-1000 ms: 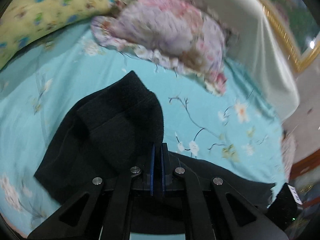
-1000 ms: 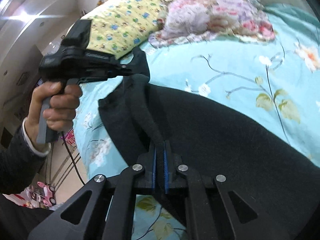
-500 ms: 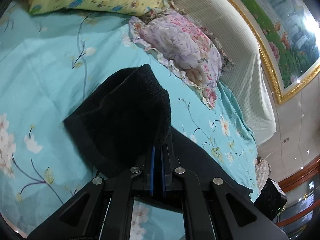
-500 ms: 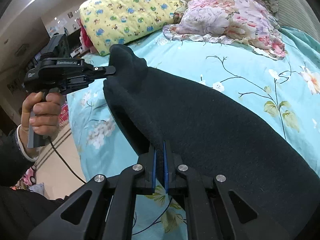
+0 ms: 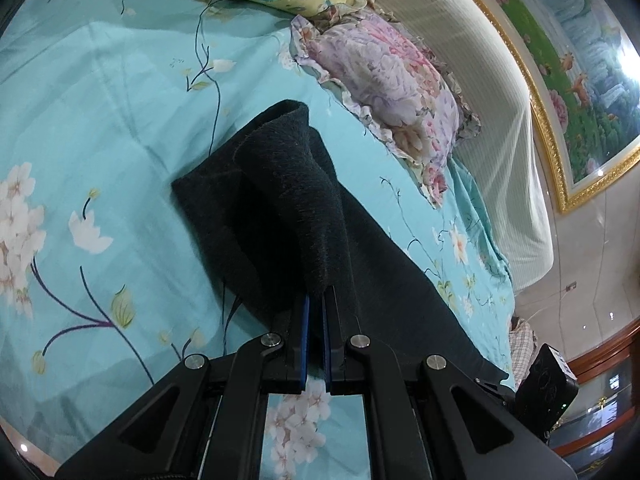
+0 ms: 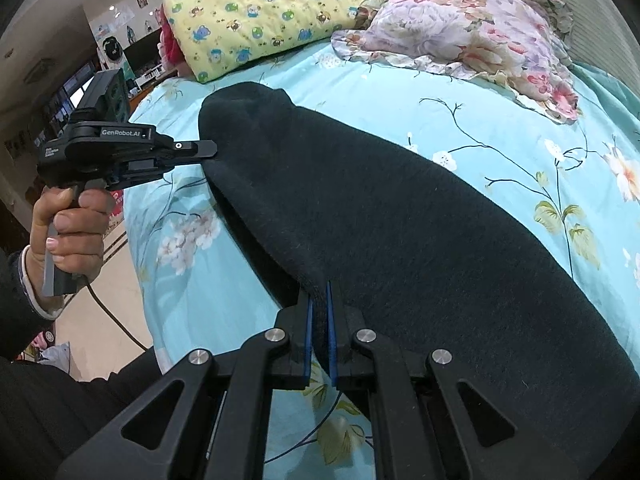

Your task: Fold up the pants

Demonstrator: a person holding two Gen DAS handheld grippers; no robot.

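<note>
Pants (image 6: pixel 400 220) spread dark across bed (image 6: pixel 460 92), near edge raised. Left claw (image 5: pixel 315 300) pinching one corner of that edge; right claw (image 6: pixel 319 292) clamped on the other, likely to keep the hem taut and level for carrying over as one fold. Hand (image 6: pixel 68 228) gripping left handle at bed's side. Floral pillow (image 5: pixel 396 80) and yellow pillow (image 6: pixel 256 12) beyond, apart from cloth; fold path unobstructed
</note>
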